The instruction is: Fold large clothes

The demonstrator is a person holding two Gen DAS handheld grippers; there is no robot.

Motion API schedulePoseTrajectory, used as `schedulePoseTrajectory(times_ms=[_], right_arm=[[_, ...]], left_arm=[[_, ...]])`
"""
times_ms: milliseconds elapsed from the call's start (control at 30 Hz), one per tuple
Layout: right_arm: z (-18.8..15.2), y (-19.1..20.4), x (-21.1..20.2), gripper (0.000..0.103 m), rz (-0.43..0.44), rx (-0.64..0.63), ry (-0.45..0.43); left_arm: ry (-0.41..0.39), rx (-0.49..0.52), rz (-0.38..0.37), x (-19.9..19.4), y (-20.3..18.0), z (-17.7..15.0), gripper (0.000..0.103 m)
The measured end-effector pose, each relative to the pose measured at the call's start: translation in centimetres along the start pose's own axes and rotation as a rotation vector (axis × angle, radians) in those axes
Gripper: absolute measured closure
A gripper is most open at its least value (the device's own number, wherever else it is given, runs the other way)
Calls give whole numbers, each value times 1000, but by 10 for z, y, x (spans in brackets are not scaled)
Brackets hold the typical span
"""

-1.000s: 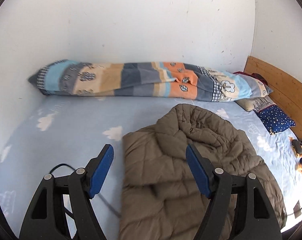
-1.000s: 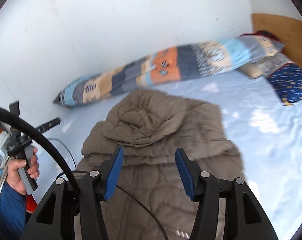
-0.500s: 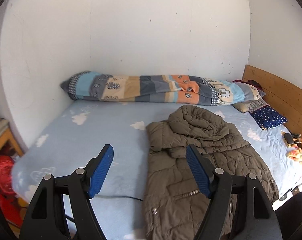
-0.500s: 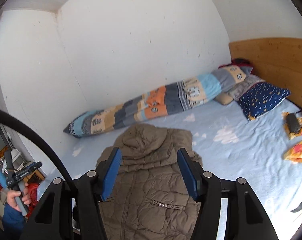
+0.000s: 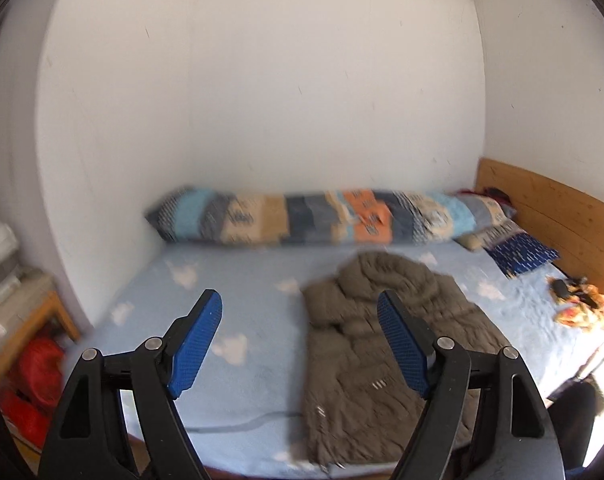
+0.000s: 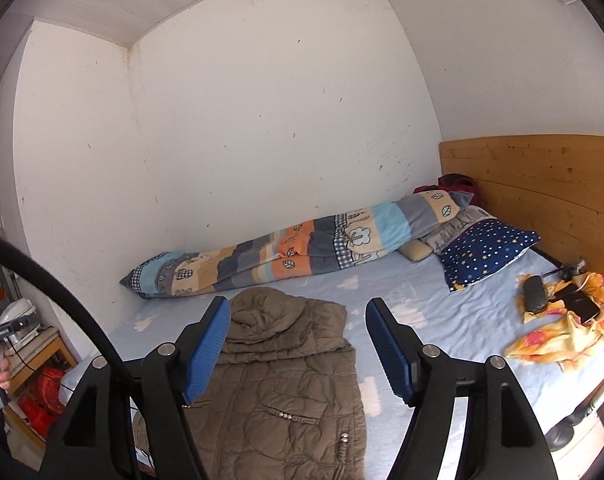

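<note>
Right wrist view: both tongs (image 6: pixel 297 350) (image 5: pixel 299 346) gape empty above the jacket (image 6: pixel 277 376), rolled blanket (image 6: pixel 302 256) behind, pillow (image 6: pixel 488 250) beside.

Jacket (image 6: pixel 285 376) on bed (image 6: pixel 442 320), blanket roll (image 6: pixel 302 256) behind.

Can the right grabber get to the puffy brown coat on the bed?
Probably yes. The right gripper is open and hovers over the puffy brown quilted coat, which lies spread on the light blue bed sheet. Nothing lies between them.
</note>
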State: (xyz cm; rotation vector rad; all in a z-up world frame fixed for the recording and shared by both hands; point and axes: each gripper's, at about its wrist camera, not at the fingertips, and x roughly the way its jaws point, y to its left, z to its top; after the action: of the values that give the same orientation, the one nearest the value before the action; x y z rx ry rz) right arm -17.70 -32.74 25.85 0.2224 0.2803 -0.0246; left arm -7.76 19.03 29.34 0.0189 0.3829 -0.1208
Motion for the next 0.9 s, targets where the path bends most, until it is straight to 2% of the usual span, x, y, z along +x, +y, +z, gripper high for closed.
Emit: schedulePoseTrajectory(times_ms=[167, 267, 300, 400, 500, 567, 667, 733, 833, 900], right_arm=[[9, -9, -15, 28, -8, 10, -55], [13, -12, -18, 28, 1, 14, -82], [14, -13, -18, 27, 1, 16, -91], [15, -15, -12, 27, 23, 28, -90], [10, -15, -2, 27, 40, 23, -64], [3, -14, 7, 27, 59, 18, -32], [-10, -13, 25, 27, 92, 24, 47], [-20, -12, 34, 27, 88, 25, 83], [-36, -6, 47, 27, 115, 30, 130], [-48, -1, 58, 27, 127, 40, 172]], left_arm=[[-141, 38, 118, -61, 19, 42, 20], [-222, -2, 180, -94, 39, 61, 18], [-228, -27, 170, -101, 46, 66, 18], [-188, -66, 68, -100, 57, 68, 17], [-107, -49, -1, -70, 45, 51, 17], [-29, -43, -72, -36, 29, 32, 17], [116, -82, -221, 27, -2, -15, 17], [216, -142, -271, 66, -15, -47, 17], [391, -234, -279, 126, -28, -103, 17], [482, -251, -245, 154, -32, -139, 17]])
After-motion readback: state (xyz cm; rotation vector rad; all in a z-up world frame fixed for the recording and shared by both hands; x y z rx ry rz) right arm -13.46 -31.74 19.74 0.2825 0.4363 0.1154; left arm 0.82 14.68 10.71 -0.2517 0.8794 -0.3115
